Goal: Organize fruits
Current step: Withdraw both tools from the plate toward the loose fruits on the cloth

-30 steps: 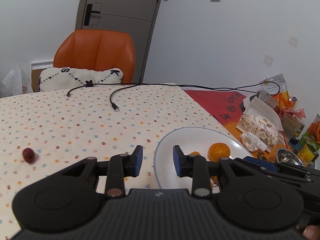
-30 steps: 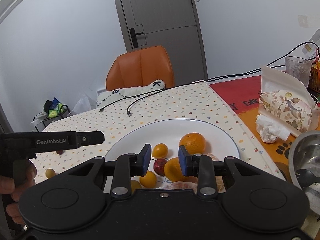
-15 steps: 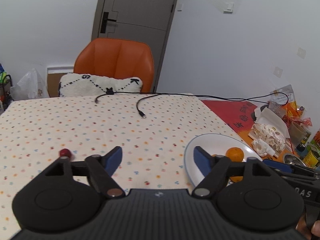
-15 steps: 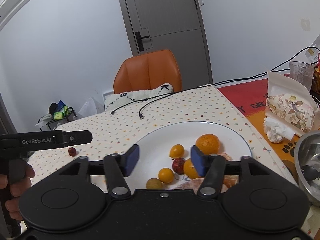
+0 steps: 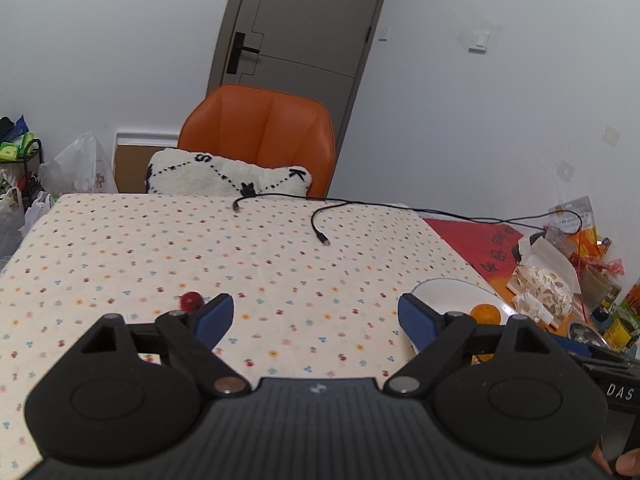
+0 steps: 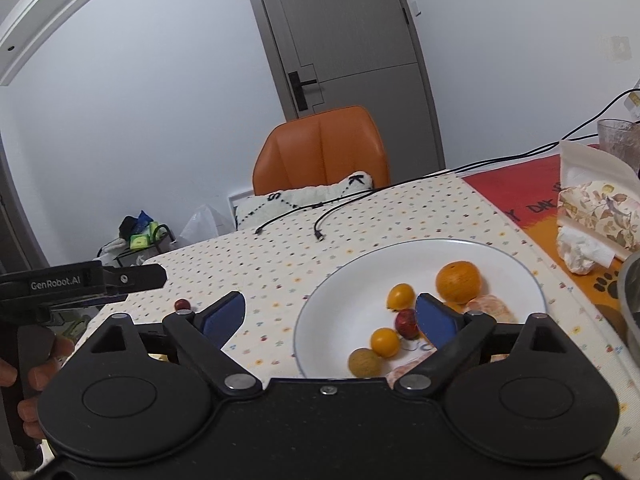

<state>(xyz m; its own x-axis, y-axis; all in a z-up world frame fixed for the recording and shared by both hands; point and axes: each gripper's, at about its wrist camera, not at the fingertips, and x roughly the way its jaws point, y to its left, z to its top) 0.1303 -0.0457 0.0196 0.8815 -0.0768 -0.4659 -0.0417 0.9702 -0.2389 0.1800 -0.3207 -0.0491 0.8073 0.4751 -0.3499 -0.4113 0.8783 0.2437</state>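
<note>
A white plate (image 6: 344, 280) on the dotted tablecloth holds an orange (image 6: 458, 282), two small yellow fruits (image 6: 401, 295), a red fruit (image 6: 406, 322), a brownish round fruit (image 6: 364, 363) and peeled segments (image 6: 490, 307). My right gripper (image 6: 330, 316) hovers open above the plate's near left rim, nothing between its fingers. A lone red fruit (image 5: 191, 301) lies on the cloth just beyond the left finger of my open, empty left gripper (image 5: 316, 315). The same red fruit (image 6: 182, 304) shows in the right wrist view. The plate (image 5: 448, 292) and orange (image 5: 485, 314) sit to the left gripper's right.
Two black cable ends (image 5: 326, 241) lie on the far cloth. An orange chair (image 5: 260, 132) with a white cushion (image 5: 228, 178) stands behind the table. Tissue packs (image 6: 596, 216), a glass (image 6: 618, 140) and a metal bowl (image 6: 630, 300) crowd the right side.
Both grippers have opened wide from nearly shut. Both have pulled back and risen, so the plate and the lone red fruit look smaller and farther.
</note>
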